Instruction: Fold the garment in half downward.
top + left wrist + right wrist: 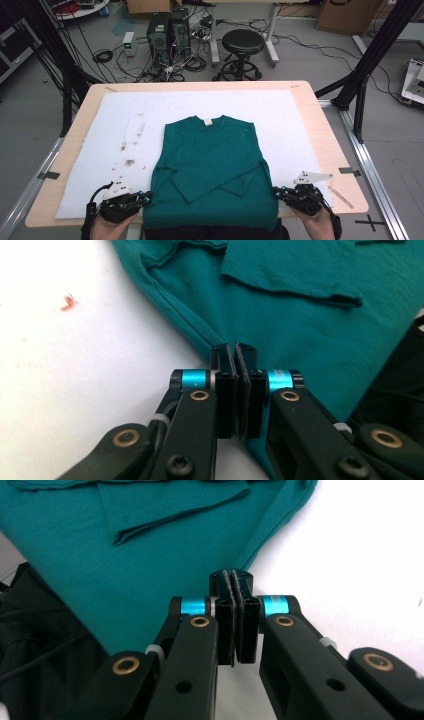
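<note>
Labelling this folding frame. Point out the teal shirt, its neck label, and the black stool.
teal shirt (212,150): high view, middle of the chest.
neck label (208,121): high view, pale tag inside the collar.
black stool (243,41): high view, top of the round seat.

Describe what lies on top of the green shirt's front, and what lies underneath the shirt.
Both sleeves are folded across the front of the green shirt. Under it lies a white sheet on the wooden table. The part beneath the fabric is hidden.
</note>
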`<state>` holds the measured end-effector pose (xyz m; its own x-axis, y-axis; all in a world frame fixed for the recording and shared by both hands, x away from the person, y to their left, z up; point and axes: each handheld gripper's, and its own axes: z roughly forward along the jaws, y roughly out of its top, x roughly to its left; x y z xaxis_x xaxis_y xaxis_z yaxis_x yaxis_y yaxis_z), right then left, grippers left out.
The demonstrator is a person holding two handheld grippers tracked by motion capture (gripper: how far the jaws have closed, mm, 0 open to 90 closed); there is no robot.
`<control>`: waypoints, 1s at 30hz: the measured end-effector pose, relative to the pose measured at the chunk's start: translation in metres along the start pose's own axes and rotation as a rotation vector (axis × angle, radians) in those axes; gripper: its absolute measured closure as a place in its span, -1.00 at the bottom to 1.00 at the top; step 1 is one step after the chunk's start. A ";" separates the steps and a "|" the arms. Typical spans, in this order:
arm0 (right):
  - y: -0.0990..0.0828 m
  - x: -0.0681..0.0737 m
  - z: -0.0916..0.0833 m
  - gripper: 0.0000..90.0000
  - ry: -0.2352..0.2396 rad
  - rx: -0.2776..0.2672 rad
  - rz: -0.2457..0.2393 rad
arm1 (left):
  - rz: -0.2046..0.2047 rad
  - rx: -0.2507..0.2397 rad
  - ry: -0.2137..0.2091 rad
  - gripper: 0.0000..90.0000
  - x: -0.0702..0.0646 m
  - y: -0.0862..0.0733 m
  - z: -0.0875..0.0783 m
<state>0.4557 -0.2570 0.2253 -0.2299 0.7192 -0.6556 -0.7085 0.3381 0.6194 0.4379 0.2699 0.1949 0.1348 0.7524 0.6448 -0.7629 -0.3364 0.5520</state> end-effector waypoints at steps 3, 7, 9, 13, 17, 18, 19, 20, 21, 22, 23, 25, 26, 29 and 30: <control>-0.004 0.002 -0.001 1.00 0.004 0.003 0.002 | -0.001 0.003 -0.006 0.94 -0.002 -0.003 -0.002; -0.005 0.002 -0.001 0.99 0.016 0.003 0.009 | -0.008 -0.004 -0.002 0.93 -0.001 -0.003 -0.002; -0.004 0.000 -0.001 0.80 0.028 -0.012 0.017 | -0.010 -0.014 0.003 0.83 0.000 0.000 -0.001; 0.008 -0.003 0.001 0.12 -0.004 -0.077 0.020 | -0.019 -0.042 0.005 0.35 0.007 0.015 0.000; 0.019 -0.012 0.005 -0.09 -0.059 -0.131 0.023 | -0.008 -0.095 0.029 0.21 0.015 0.033 0.000; 0.022 -0.015 0.007 -0.14 -0.075 -0.144 0.023 | -0.011 -0.109 0.029 0.16 0.017 0.037 0.000; 0.025 -0.018 0.008 -0.17 -0.094 -0.153 0.028 | -0.007 -0.116 0.028 0.15 0.020 0.041 0.001; 0.028 -0.020 0.009 -0.22 -0.108 -0.166 0.026 | -0.005 -0.130 0.028 0.12 0.022 0.045 0.002; 0.032 -0.023 0.011 -0.27 -0.120 -0.180 0.020 | 0.002 -0.136 0.026 0.06 0.024 0.049 0.003; 0.035 -0.025 0.012 -0.30 -0.132 -0.185 0.022 | 0.008 -0.141 0.024 0.05 0.027 0.054 0.005; 0.039 -0.027 0.014 -0.30 -0.136 -0.190 0.022 | 0.011 -0.143 0.023 0.02 0.030 0.058 0.006; 0.045 -0.031 0.017 -0.33 -0.139 -0.200 0.009 | 0.010 -0.145 0.027 -0.06 0.036 0.067 0.009; 0.048 -0.033 0.019 -0.37 -0.144 -0.201 0.005 | 0.010 -0.149 0.034 -0.08 0.038 0.072 0.010; 0.054 -0.039 0.027 -0.43 -0.178 -0.207 0.005 | 0.018 -0.165 0.061 -0.11 0.046 0.087 0.014; 0.056 -0.041 0.030 -0.44 -0.193 -0.202 0.008 | 0.022 -0.174 0.062 -0.11 0.048 0.091 0.016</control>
<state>0.4455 -0.2497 0.2994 -0.1180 0.8304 -0.5446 -0.8301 0.2185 0.5130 0.3849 0.2660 0.2845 0.0816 0.7813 0.6189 -0.8640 -0.2541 0.4348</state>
